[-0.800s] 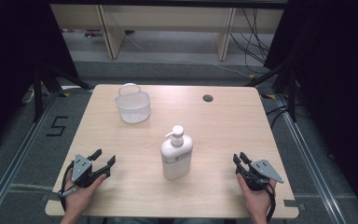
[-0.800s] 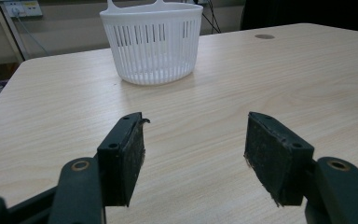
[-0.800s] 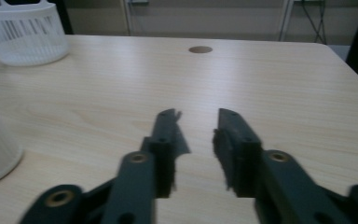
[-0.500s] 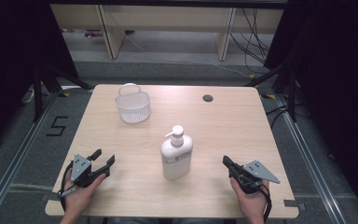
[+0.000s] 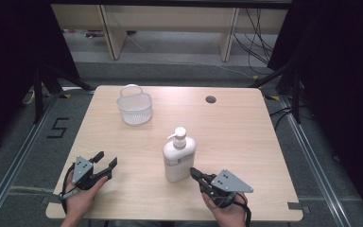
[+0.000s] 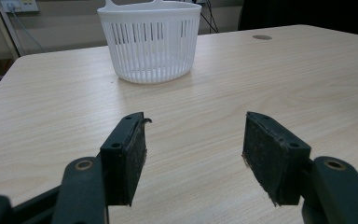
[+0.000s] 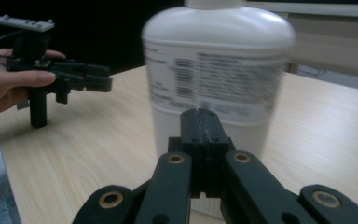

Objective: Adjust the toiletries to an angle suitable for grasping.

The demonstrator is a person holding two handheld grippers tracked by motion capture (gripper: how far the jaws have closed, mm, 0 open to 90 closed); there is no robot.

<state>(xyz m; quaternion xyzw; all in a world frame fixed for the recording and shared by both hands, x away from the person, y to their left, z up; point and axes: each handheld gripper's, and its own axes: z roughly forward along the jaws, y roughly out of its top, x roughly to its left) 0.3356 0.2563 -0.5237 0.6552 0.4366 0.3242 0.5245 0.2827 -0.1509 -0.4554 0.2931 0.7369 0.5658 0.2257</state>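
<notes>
A white pump bottle (image 5: 178, 158) stands upright near the table's middle front. My right gripper (image 5: 194, 173) lies low on the table just right of the bottle's base and points at it. Its jaws are shut with nothing between them. In the right gripper view the closed tips (image 7: 199, 114) sit right before the bottle (image 7: 219, 60); whether they touch it I cannot tell. My left gripper (image 5: 105, 161) rests at the front left, open and empty. Its view shows the gripper (image 6: 193, 140) facing a white slotted basket (image 6: 151, 42), which stands at the back left (image 5: 134, 106).
The wooden table (image 5: 246, 137) has a small round hole (image 5: 211, 99) at the back right. The other hand and its gripper (image 7: 98, 79) are left of the bottle in the right gripper view. Wooden shelving and cables lie on the floor beyond the table.
My right gripper has slid left from the table's front right corner to the bottle's base and turned to point at it. The left gripper, bottle and basket have stayed put.
</notes>
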